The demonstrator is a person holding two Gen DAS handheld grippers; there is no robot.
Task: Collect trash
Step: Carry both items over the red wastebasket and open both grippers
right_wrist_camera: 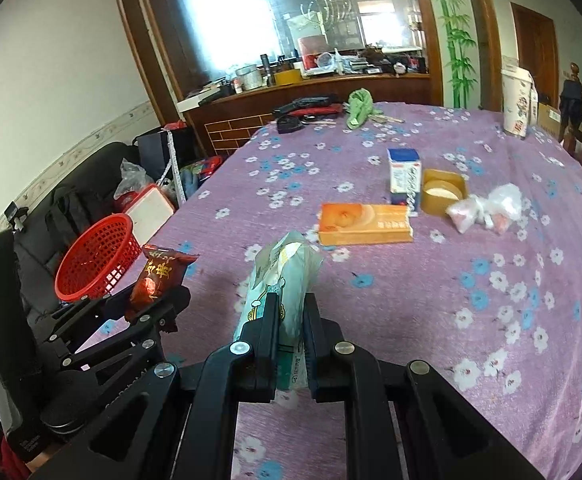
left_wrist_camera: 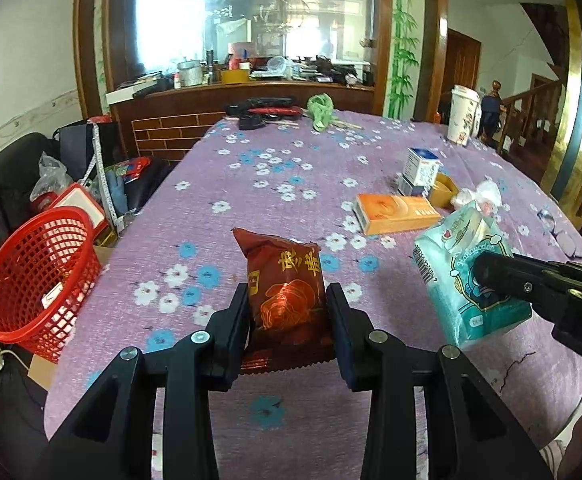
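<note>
Mid-haul right now, both pieces of trash already picked up and off the counter (left_wrist_camera: pixel 291 184). Over past the left edge, red basket (left_wrist_camera: pixel 37 276) tipped on its side on the clutter, mouth facing the counter, apparently the drop spot. Left tongs (left_wrist_camera: pixel 287 312) pinching the red snack wrapper (left_wrist_camera: pixel 283 280) by its lower half, pads pressed on both sides, wrapper sticking up above the near-left part of the counter. Right tongs (right_wrist_camera: pixel 291 320) squeezed nearly together on the teal tissue pack (right_wrist_camera: pixel 279 280), crumpled and soft-looking, hanging over the near middle. Further right, still lying flat: orange box (right_wrist_camera: pixel 365 224), blue-and-white box (right_wrist_camera: pixel 403 178) standing, clear plastic bag (right_wrist_camera: pixel 487 208) toward the right edge. Next up, probably: swing left toward the basket mouth, wrapper first since it's closer, then let go over the opening. Tricky bit likely the tilted rim, easy to miss and drop stuff on the floor.
</note>
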